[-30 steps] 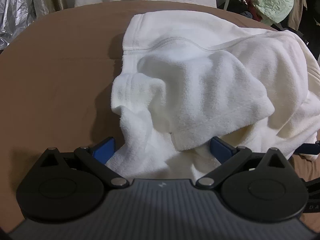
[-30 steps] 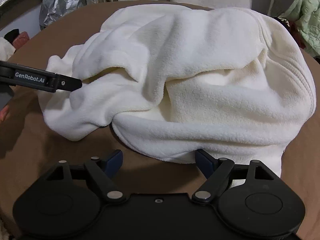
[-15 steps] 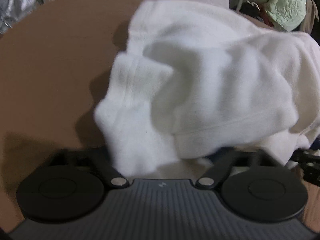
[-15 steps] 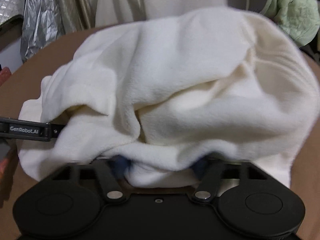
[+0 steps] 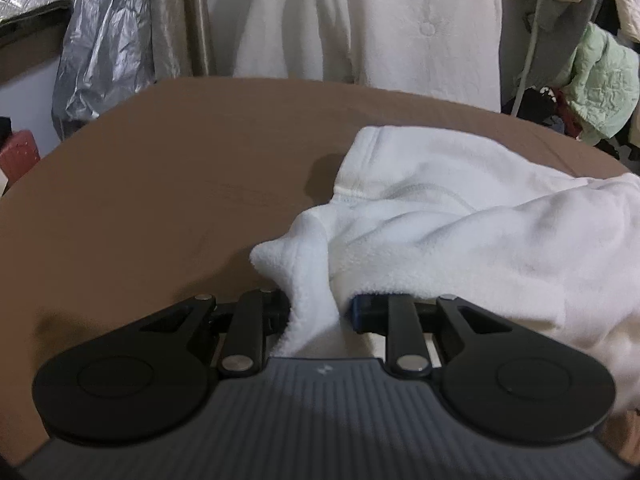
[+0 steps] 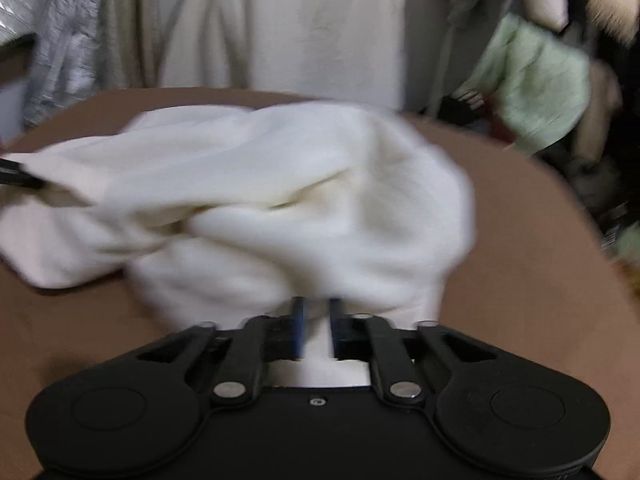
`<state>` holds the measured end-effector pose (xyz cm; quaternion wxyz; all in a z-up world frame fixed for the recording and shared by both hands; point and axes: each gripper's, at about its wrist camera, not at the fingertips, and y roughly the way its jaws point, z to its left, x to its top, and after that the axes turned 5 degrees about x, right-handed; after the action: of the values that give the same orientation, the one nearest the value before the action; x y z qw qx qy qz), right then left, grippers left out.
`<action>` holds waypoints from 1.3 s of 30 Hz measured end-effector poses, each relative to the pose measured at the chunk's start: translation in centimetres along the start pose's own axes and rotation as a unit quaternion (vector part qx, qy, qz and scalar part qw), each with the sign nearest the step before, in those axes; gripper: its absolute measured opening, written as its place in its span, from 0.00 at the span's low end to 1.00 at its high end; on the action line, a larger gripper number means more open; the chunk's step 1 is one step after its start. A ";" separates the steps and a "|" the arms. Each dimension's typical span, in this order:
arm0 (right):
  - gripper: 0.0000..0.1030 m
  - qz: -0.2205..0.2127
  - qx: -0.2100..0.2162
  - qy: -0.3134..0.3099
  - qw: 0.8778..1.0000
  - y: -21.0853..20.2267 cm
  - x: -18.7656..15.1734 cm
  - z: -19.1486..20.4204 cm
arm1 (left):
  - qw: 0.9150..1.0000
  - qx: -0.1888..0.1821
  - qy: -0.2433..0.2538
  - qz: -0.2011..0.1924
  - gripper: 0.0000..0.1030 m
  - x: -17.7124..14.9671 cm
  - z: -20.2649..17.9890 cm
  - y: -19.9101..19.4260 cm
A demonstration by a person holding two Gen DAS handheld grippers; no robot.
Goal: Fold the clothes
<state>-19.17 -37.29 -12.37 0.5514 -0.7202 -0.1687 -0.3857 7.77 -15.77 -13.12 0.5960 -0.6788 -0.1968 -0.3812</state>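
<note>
Fleece [image 5: 460, 216] pinched in both grippers: left gripper [image 5: 318, 312], right gripper [image 6: 316, 328].

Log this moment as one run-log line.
step: fold grasp | left claw: shut on white fleece garment | right claw: shut on white fleece garment | surface: brown table

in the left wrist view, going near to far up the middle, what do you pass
left gripper with its jaws shut on the white fleece → bare brown table → white garment hanging behind the table
</note>
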 end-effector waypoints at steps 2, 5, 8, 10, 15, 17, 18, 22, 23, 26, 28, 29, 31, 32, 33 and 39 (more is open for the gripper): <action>0.07 0.004 -0.016 -0.004 1.000 -0.4 0.2 -0.8 | 1.000 0.001 0.000 0.005 0.21 -0.1 -0.4 0.2; 0.10 0.015 0.032 -0.004 0.999 -1.2 0.2 -0.5 | 1.000 0.004 -0.001 0.006 0.21 -0.4 -1.0 0.0; 0.21 0.015 0.072 -0.031 0.997 -1.6 0.1 1.4 | 1.000 0.004 0.000 0.005 0.21 -0.5 -1.3 -0.5; 0.38 0.008 0.081 -0.075 0.994 -1.1 0.1 3.6 | 1.000 0.005 0.001 0.004 0.21 -0.5 -1.4 -0.7; 0.62 -0.008 0.102 -0.186 0.977 0.0 -0.1 9.1 | 1.000 0.001 0.000 0.004 0.21 -0.6 -1.4 -1.0; 0.67 -0.015 0.110 -0.230 0.967 0.5 -0.1 11.3 | 1.000 0.000 0.001 0.003 0.21 -0.6 -1.3 -1.1; 0.69 -0.018 0.114 -0.251 0.961 0.7 -0.1 12.4 | 1.000 -0.001 0.001 0.001 0.21 -0.6 -1.3 -1.2; 0.78 0.002 0.086 -0.276 0.957 4.3 0.0 14.3 | 1.000 0.006 -0.001 -0.010 0.21 -0.5 -1.5 -1.5; 0.81 0.016 0.075 -0.275 0.958 5.6 -0.2 14.5 | 1.000 0.010 0.002 -0.014 0.21 -0.5 -1.7 -1.6; 0.88 0.027 0.062 -0.242 0.968 8.3 -0.9 13.7 | 1.000 0.005 0.008 -0.022 0.21 -0.4 -2.1 -2.1; 0.86 0.015 0.068 -0.210 0.975 8.4 -0.9 12.9 | 1.000 0.002 0.008 -0.022 0.21 -0.3 -2.1 -2.1; 0.67 0.012 0.062 -0.205 0.977 8.2 -0.8 12.9 | 1.000 0.001 0.008 -0.021 0.21 -0.3 -2.1 -2.1; 0.44 0.010 0.034 -0.222 0.974 7.6 -0.7 13.3 | 1.000 -0.002 0.007 -0.019 0.21 -0.3 -2.0 -2.2; 0.34 0.008 0.030 -0.233 0.972 7.3 -0.7 13.4 | 1.000 -0.003 0.006 -0.018 0.21 -0.3 -1.9 -2.2; 0.31 0.005 0.029 -0.236 0.971 6.9 -0.6 13.3 | 1.000 -0.004 0.006 -0.017 0.21 -0.3 -1.9 -2.2; 0.19 -0.013 0.015 -0.210 0.977 3.6 0.1 11.6 | 1.000 -0.009 0.005 -0.016 0.21 -0.2 -1.7 -2.4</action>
<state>-12.42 -27.83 -15.77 0.5096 -0.7743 -0.2963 -0.2302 5.42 -16.89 -11.72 0.5847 -0.6791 -0.2012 -0.3955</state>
